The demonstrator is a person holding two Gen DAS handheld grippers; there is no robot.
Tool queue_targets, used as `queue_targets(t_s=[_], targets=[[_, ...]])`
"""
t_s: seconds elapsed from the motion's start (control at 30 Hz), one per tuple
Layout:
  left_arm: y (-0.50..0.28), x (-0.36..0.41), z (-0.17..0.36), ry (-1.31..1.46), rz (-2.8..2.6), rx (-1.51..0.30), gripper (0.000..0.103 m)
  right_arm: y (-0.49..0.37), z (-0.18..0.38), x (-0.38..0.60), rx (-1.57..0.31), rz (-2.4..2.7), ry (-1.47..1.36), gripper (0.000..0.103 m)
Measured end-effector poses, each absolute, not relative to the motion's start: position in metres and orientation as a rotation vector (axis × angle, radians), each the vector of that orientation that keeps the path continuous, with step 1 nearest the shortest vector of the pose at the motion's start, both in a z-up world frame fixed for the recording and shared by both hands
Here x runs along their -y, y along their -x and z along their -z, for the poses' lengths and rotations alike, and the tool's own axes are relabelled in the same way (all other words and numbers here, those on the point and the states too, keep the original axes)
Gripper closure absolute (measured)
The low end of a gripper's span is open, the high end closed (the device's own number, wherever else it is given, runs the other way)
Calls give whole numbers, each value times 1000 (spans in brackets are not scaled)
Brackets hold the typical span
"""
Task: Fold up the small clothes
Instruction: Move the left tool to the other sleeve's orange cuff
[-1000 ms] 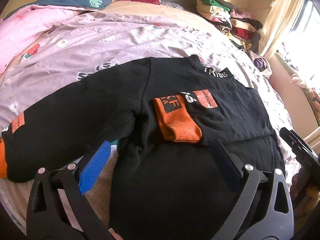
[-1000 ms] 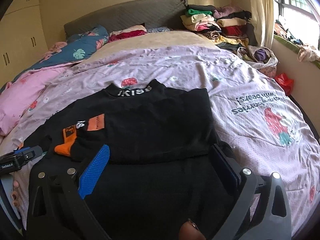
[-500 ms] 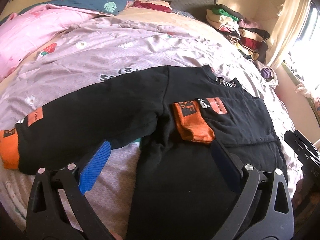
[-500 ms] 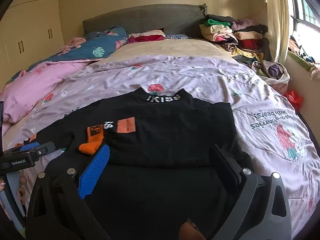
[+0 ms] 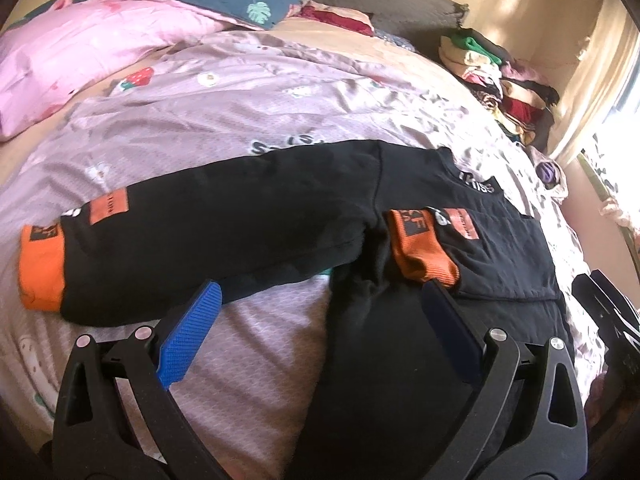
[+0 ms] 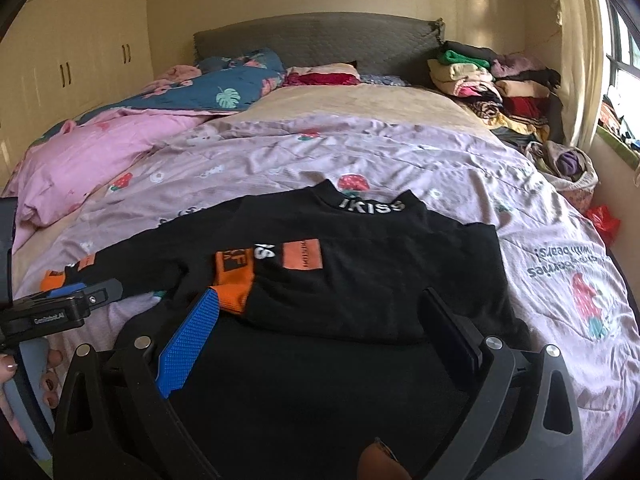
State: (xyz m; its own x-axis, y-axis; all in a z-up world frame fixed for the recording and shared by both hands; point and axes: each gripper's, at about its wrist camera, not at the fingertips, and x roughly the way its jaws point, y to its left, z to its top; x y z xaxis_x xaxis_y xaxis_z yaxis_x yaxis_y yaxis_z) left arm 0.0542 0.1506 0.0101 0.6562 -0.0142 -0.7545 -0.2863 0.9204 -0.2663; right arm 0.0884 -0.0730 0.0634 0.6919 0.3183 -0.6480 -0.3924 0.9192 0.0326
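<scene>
A small black sweatshirt (image 5: 400, 340) with orange cuffs lies flat on the bed; it also shows in the right wrist view (image 6: 360, 280). Its right sleeve is folded across the chest, orange cuff (image 5: 420, 248) near the middle. Its left sleeve (image 5: 200, 232) stretches out flat to the left, orange cuff (image 5: 40, 264) at the end. My left gripper (image 5: 320, 300) is open and empty, held above the bare sheet and the shirt's left side. My right gripper (image 6: 320, 304) is open and empty above the shirt's lower body. The left gripper also shows in the right wrist view (image 6: 80, 300).
The lilac strawberry sheet (image 6: 440, 160) covers the bed. A pink quilt (image 6: 100, 148) and a blue one (image 6: 224, 88) lie at the far left. A stack of folded clothes (image 6: 488, 84) sits at the far right by the window. A grey headboard (image 6: 320, 40) stands behind.
Both grippers have drawn back and risen. The left gripper has swung left, so the whole outstretched left sleeve and its cuff now show. The shirt has not moved.
</scene>
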Motion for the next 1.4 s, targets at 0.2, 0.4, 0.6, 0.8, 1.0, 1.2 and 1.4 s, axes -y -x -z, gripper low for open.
queue_targets(t_s=[0.2,0.4,0.6,0.8,1.0,1.2,1.4], targets=[[-43,-163,-6,421,-195,-847,10,-83,-68,55,-692,-434,141,4],[-32,-181,1,478,-254,-849,10,-79,-73,33,-681,-474,175,4],[-20,-202,10,518,-350,-859,10,-75,-73,8,-682,-519,204,4],[-10,-227,17,572,-418,-856,10,-69,-70,-17,-691,-570,228,4],[-7,-245,25,612,-471,-859,10,-60,-64,-31,-702,-607,235,4],[-7,-252,32,644,-468,-872,10,-54,-56,-39,-718,-634,245,4],[6,-253,34,665,-491,-865,10,-52,-49,-37,-738,-643,241,4]])
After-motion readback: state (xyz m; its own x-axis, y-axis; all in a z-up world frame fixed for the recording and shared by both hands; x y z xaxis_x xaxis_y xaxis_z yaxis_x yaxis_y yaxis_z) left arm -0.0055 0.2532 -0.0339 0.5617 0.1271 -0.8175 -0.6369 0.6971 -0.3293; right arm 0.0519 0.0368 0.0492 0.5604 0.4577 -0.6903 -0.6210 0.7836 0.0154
